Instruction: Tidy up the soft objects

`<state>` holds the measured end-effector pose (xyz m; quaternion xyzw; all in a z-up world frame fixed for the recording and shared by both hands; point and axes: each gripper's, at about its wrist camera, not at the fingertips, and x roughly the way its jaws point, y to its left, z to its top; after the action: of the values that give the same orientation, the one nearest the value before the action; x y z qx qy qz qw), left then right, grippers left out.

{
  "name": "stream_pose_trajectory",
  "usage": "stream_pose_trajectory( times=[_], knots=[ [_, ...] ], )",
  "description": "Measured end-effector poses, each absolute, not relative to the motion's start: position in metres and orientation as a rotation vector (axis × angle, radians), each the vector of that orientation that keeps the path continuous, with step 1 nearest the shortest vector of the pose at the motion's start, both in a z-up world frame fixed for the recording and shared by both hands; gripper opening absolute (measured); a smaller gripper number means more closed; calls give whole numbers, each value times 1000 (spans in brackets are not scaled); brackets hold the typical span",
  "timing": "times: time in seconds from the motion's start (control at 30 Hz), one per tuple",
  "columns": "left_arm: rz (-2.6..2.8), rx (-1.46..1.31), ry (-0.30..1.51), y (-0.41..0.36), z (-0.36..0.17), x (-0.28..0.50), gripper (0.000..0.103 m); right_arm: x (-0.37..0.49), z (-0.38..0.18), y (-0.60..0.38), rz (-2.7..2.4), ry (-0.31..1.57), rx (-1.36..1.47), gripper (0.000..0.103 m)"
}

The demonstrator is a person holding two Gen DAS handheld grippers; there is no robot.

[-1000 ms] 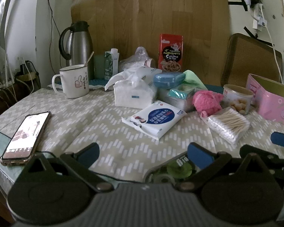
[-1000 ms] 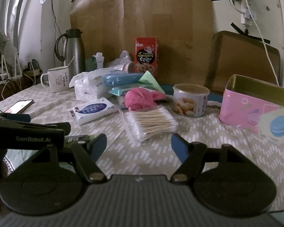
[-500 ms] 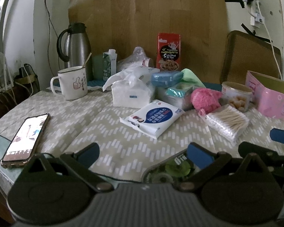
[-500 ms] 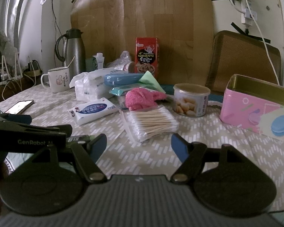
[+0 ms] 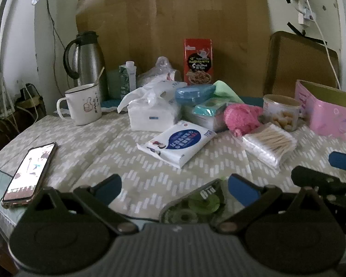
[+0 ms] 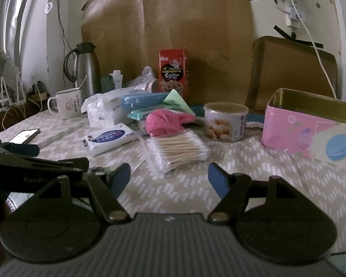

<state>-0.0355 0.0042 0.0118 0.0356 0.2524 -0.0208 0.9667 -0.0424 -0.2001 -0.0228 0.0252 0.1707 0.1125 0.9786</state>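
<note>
A pink fluffy cloth (image 5: pixel 241 117) (image 6: pixel 163 122) lies mid-table beside a clear pack of cotton swabs (image 5: pixel 268 142) (image 6: pixel 175 149). Left of them lie a white wet-wipe pack (image 5: pixel 180 143) (image 6: pixel 109 138) and an opened white tissue pack (image 5: pixel 152 115) (image 6: pixel 101 113). A green cloth (image 5: pixel 226 92) (image 6: pixel 176 99) sits behind a blue case (image 5: pixel 195 93). My left gripper (image 5: pixel 174 189) hovers open over the table's near edge, holding nothing. My right gripper (image 6: pixel 168 177) is open and bare in front of the cotton swabs. Its blue pad (image 5: pixel 343 159) shows at the left view's right edge.
An open pink tin box (image 5: pixel 329 115) (image 6: pixel 304 127) stands at the right, a snack can (image 5: pixel 281 113) (image 6: pixel 226 122) beside it. A phone (image 5: pixel 30 170) lies near left. A mug (image 5: pixel 83 107), thermos (image 5: pixel 87 60) and red box (image 5: pixel 198 62) stand behind. A dark round item (image 5: pixel 193 207) lies at the near edge.
</note>
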Motion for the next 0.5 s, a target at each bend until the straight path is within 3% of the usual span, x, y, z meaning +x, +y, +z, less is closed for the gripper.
stream_pose_trajectory(
  times=[0.5],
  knots=[
    [-51,89,523,-4,10,-35,102,-40,-26,-208,219,355,77,74]
  ],
)
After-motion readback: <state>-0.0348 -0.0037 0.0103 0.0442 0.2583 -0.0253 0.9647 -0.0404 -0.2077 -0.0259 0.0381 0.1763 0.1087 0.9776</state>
